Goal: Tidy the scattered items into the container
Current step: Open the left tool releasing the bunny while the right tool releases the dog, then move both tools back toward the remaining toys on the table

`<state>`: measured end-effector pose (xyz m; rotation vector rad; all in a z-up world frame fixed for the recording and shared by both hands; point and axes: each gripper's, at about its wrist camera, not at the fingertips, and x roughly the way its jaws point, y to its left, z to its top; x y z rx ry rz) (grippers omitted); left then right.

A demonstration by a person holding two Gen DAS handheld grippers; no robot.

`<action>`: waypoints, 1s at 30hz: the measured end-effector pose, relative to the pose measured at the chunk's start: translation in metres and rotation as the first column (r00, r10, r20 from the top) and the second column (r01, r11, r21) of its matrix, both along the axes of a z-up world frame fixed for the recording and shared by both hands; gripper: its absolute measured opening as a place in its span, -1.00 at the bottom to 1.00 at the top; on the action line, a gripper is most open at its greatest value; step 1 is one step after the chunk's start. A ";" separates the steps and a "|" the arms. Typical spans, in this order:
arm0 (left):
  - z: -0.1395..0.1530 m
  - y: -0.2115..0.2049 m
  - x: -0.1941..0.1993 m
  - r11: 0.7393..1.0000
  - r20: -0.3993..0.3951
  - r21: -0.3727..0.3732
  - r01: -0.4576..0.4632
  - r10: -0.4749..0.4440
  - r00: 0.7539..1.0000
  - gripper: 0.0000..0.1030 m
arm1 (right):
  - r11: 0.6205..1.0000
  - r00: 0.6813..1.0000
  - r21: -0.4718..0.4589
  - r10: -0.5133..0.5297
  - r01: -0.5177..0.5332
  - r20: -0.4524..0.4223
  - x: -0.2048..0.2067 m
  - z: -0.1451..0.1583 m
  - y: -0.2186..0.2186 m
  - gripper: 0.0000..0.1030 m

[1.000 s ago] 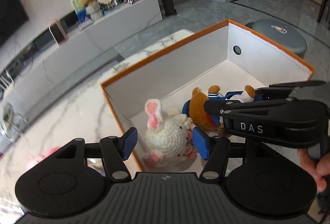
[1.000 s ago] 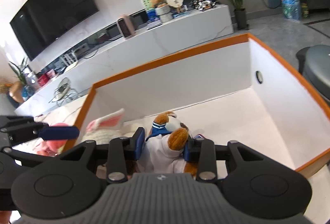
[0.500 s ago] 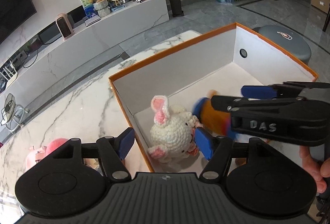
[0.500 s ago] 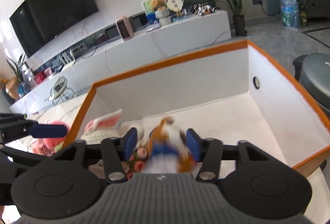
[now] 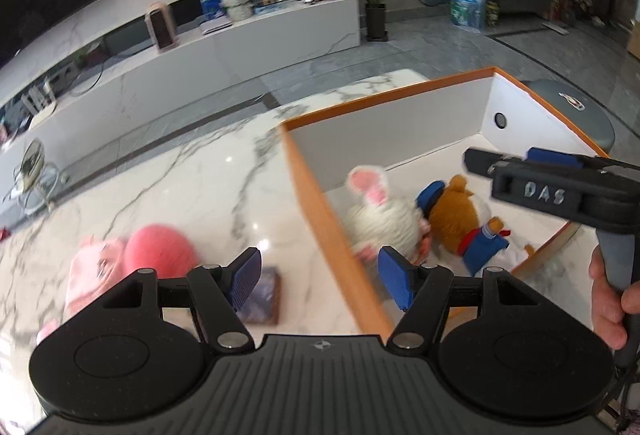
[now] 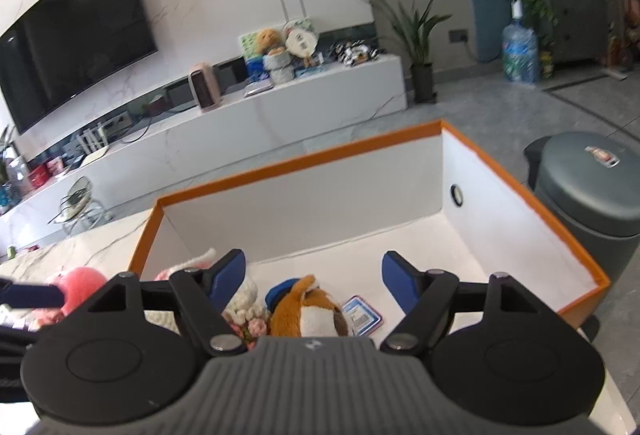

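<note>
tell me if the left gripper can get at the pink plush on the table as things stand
Probably yes. The left gripper is open and empty, and the pink plush lies on the bare marble table outside the orange box, just off its left finger, with only a small dark block nearby.

Pink pig toy (image 5: 94,267) blurry, partly behind left gripper body. Small dark box (image 5: 262,295) half hidden by blue pad. Bear (image 6: 310,311) bottom cut off by right gripper body; bunny (image 6: 240,299) mostly hidden.
</note>
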<state>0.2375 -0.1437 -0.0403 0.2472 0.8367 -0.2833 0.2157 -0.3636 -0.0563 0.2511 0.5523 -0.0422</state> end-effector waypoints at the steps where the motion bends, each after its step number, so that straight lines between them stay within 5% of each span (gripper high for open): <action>1: 0.003 0.007 -0.003 1.000 0.001 -0.007 -0.010 0.010 1.000 0.48 | 1.000 1.000 -0.006 -0.013 0.013 0.010 -0.003 0.002 0.004 0.51; 9: 0.027 0.063 -0.031 0.992 0.032 -0.079 -0.098 0.101 0.994 0.49 | 0.992 0.985 -0.027 -0.121 0.125 0.126 -0.051 0.017 0.052 0.55; 15: 0.042 0.104 -0.058 0.977 0.061 -0.142 -0.158 0.168 0.984 0.49 | 0.986 0.978 -0.014 -0.165 0.168 0.128 -0.082 0.018 0.089 0.58; 30: 0.048 0.189 -0.111 0.916 0.091 -0.287 -0.279 0.316 0.944 0.50 | 0.978 0.989 -0.206 0.026 0.005 0.143 -0.124 0.046 0.187 0.70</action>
